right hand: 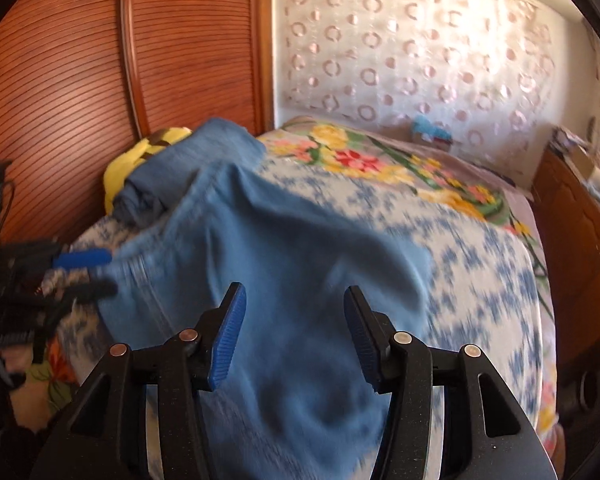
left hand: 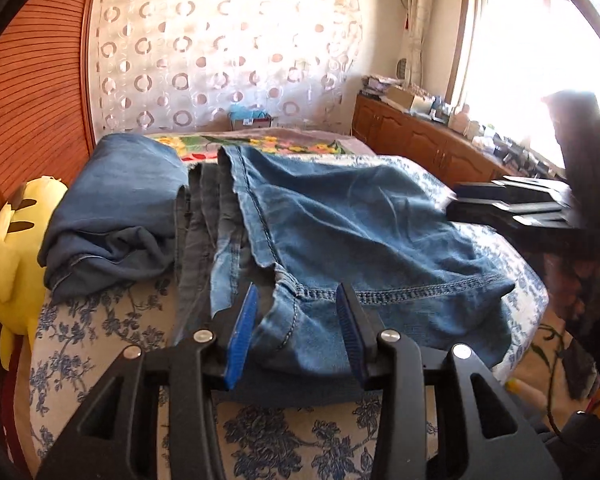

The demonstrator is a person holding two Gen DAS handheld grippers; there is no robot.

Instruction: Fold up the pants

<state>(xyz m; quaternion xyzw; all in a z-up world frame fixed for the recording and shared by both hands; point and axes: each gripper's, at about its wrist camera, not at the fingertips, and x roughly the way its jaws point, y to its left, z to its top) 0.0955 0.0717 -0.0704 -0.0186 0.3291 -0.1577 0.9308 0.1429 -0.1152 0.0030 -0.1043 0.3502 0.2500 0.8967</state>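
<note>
- The pants (left hand: 340, 232), light blue denim, lie spread on the bed (left hand: 100, 344), with the stitched hem edge nearest the left gripper (left hand: 296, 308).
- From the left wrist view, their long axis runs from about 6 o'clock at the fingers up toward 11 o'clock, where the far end reaches the floral blanket (left hand: 284, 146).
- The left gripper's fingers (left hand: 242, 340) stand apart, with a bunched fold of denim between them; the pads do not visibly press on it, so I judge it not gripped.
- In the blurred right wrist view, the right gripper (right hand: 294, 312) hangs over the pants (right hand: 284, 248) with its fingers (right hand: 228, 340) also apart and holding nothing.
- The left gripper looks nearer to a graspable edge; the right has only flat cloth beneath it.
- A folded darker blue garment (left hand: 116, 216) sits at 10 o'clock, just beside the pants.
</note>
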